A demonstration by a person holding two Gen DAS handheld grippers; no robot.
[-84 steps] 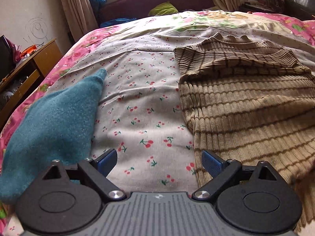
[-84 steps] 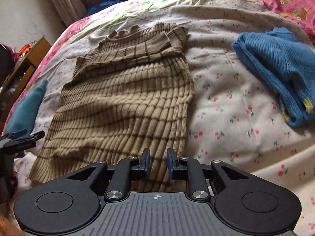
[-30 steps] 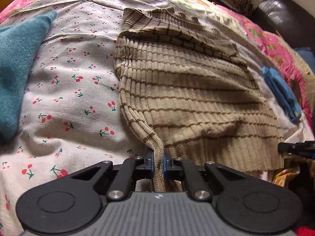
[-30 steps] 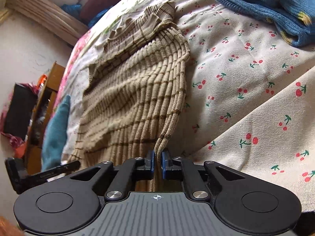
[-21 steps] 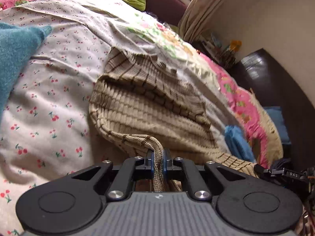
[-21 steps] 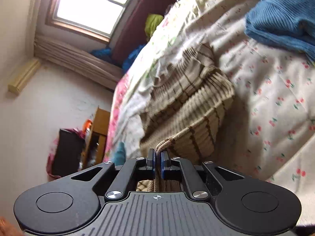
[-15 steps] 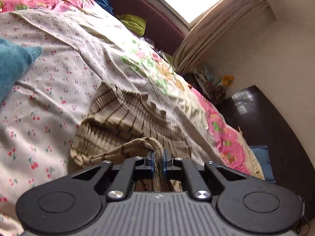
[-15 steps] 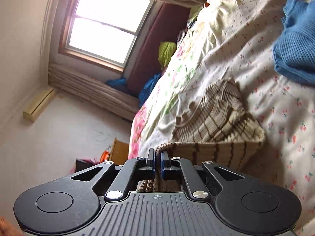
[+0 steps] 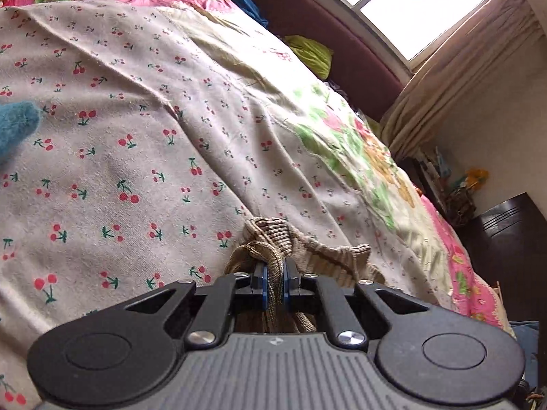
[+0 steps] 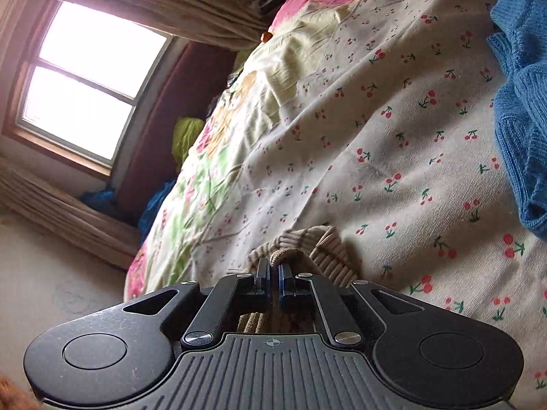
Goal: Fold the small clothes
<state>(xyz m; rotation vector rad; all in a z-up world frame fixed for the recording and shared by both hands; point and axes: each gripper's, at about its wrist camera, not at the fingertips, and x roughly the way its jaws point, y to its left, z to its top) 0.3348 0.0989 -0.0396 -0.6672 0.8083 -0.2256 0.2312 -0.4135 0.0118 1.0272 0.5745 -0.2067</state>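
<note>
Fold in progress: my left gripper (image 9: 274, 282) and right gripper (image 10: 273, 278) each clamped on the striped beige sweater (image 9: 307, 256), bunched over the bed (image 9: 136, 136); flattening and remaining folds outstanding.

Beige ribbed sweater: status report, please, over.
Left gripper and right gripper both shut on beige ribbed sweater. Sweater bunched at both grippers. Blue knit garment lies aside, clear.

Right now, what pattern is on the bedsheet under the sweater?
Small red cherries with green stems on a pale bedsheet, clearest in the left wrist view.
</note>
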